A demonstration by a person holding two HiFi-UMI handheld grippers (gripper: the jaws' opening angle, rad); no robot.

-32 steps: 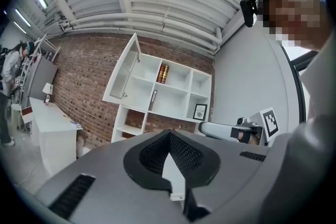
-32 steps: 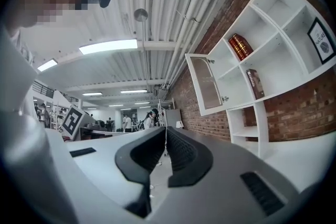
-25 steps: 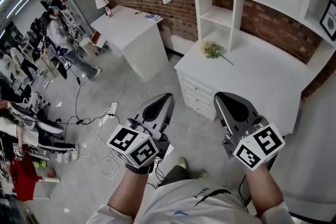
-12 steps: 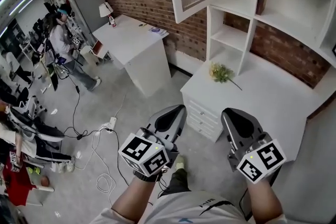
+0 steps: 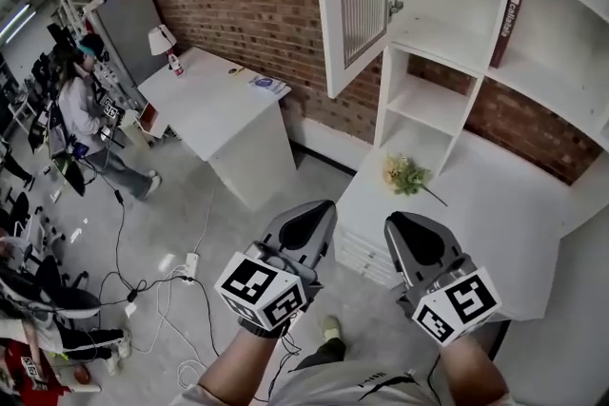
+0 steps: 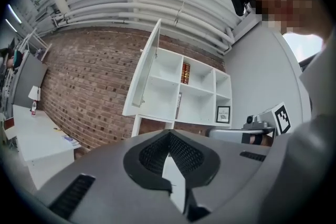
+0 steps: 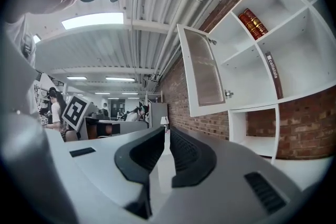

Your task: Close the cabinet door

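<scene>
The white cabinet door [image 5: 350, 0] with a ribbed glass pane stands swung open, left of the white shelf unit [image 5: 447, 43]; a small knob [image 5: 394, 7] shows on its edge. The same door [image 6: 143, 75] appears in the left gripper view, and in the right gripper view the door [image 7: 202, 72] fills the upper middle. My left gripper [image 5: 324, 209] and right gripper [image 5: 395, 225] are both shut and hold nothing. They hang side by side in front of the white desk [image 5: 495, 214], well below and short of the door.
Books [image 5: 508, 12] stand in the shelf compartments and a sprig of flowers [image 5: 405, 174] lies on the desk. A second white table [image 5: 214, 105] with a lamp stands left by the brick wall. A person [image 5: 81, 109] sits far left; cables lie on the floor [image 5: 181, 266].
The cabinet and desk have grown larger and moved down in the head view as I came closer. Both grippers stayed shut and moved forward together.
</scene>
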